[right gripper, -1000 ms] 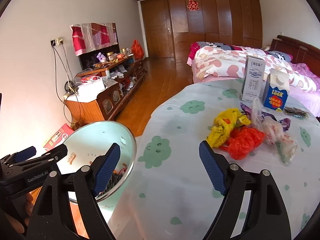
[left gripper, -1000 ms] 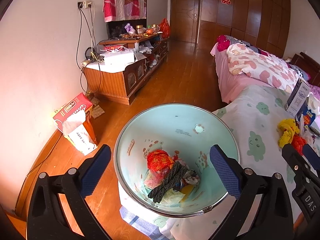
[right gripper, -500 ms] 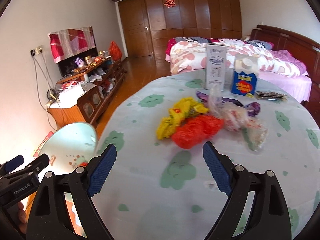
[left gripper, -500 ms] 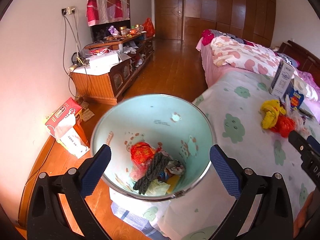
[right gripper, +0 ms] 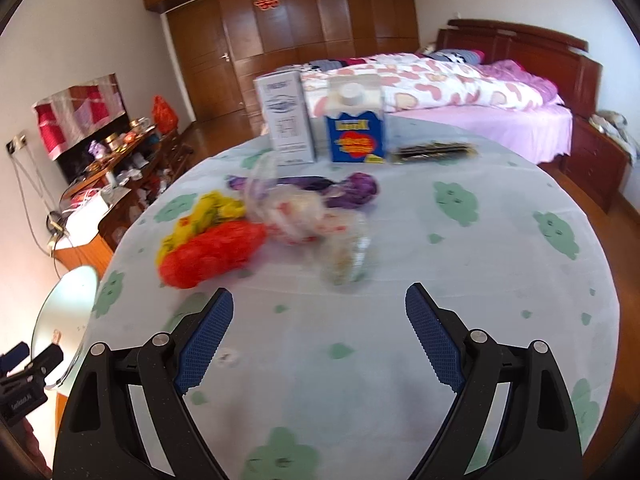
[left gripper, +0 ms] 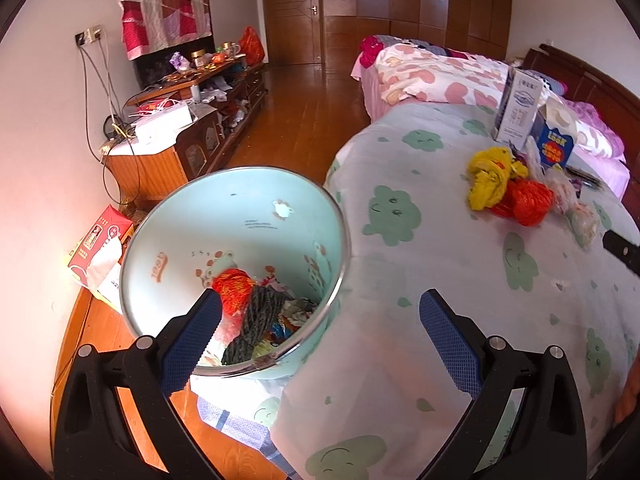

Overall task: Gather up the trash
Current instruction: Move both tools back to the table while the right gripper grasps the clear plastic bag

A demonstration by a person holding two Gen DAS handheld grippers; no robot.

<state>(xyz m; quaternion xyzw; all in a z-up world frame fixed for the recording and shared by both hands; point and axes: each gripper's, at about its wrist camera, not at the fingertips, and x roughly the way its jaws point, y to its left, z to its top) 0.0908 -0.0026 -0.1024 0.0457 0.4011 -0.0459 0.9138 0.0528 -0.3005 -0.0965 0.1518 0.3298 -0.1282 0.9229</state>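
A mint trash bin (left gripper: 224, 216) with a metal rim stands beside the round table, holding red, grey and mixed trash (left gripper: 256, 312). My left gripper (left gripper: 320, 334) is open and empty over the bin's near rim. On the tablecloth lie a yellow bag (right gripper: 200, 216), a red bag (right gripper: 212, 254), clear plastic bags (right gripper: 304, 216) and a purple bag (right gripper: 352, 188). My right gripper (right gripper: 318, 336) is open and empty above the table, a little short of the bags. The bin shows at the left edge of the right wrist view (right gripper: 60, 320).
Two cartons stand at the table's far side, a white one (right gripper: 286, 120) and a blue one (right gripper: 356, 124), with a dark flat packet (right gripper: 432, 152) beside them. A bed (right gripper: 480, 92), a cluttered TV cabinet (left gripper: 180, 120) and a red box (left gripper: 100, 236) on the floor surround the table.
Both grippers have swung right, from the bin toward the table. The right gripper now faces the bags, which look nearer and centred. Both stay open.
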